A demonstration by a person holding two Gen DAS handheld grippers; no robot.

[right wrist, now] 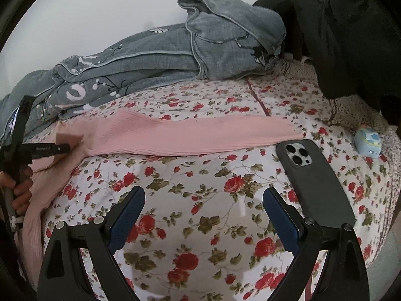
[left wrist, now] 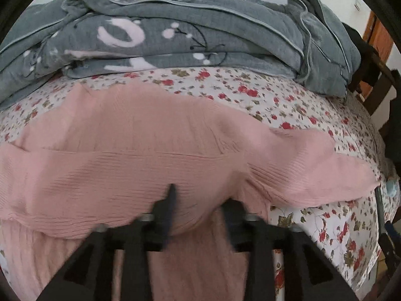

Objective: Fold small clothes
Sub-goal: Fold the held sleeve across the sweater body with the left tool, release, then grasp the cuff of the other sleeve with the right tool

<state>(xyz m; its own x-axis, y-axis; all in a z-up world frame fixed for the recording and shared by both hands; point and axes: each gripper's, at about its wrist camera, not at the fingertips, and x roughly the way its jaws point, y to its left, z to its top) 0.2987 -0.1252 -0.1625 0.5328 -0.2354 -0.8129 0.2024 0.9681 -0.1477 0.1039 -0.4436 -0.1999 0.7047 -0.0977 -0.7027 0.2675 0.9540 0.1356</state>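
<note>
A floral-sheeted bed (right wrist: 205, 200) carries a heaped grey quilt (left wrist: 175, 37) along its far side. In front of it lies the pink ribbed garment (left wrist: 125, 155), one sleeve stretched flat toward a dark phone (right wrist: 318, 175). The left tongs (left wrist: 200, 200) pinch a raised fold of the garment. The right tongs (right wrist: 204, 200) gape wide and hold nothing, over bare sheet.
</note>
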